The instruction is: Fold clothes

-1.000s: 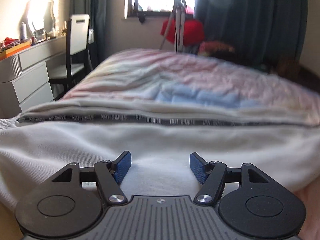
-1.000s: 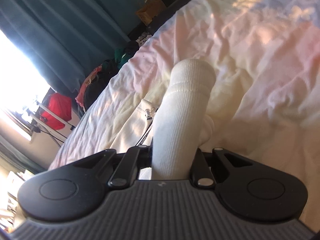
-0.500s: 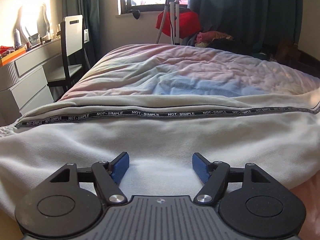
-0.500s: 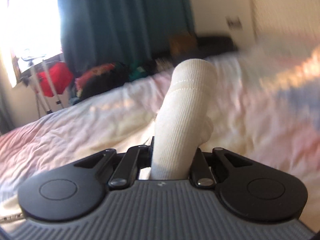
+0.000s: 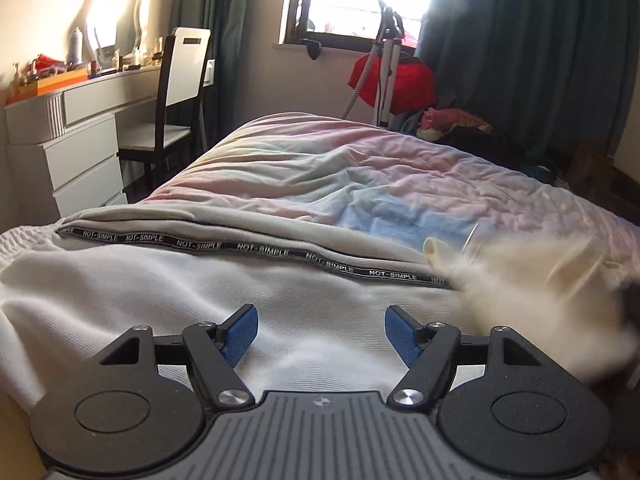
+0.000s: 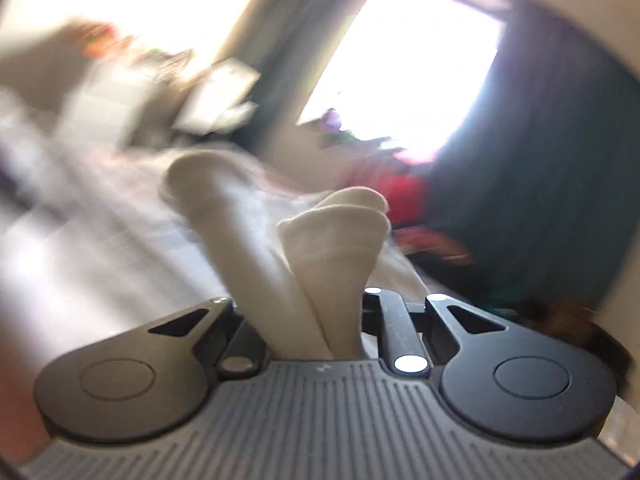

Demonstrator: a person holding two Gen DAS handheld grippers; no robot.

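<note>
A cream-white garment with a black "NOT-SIMPLE" tape strip lies across the near end of the bed. My left gripper is open and empty, its blue pads just above the white cloth. My right gripper is shut on a cream ribbed part of the garment, which sticks up between the fingers in two folds. In the left wrist view that held cloth shows as a blur at the right, over the garment.
The bed has a pastel pink and blue quilt. A white dresser and a chair stand at the left. A window, a red bag on a stand, dark curtains and a heap of clothes lie beyond the bed.
My right gripper has swung fast to the left with the held cloth, which now comes into the left wrist view at the right. My left gripper has stayed open over the garment.
</note>
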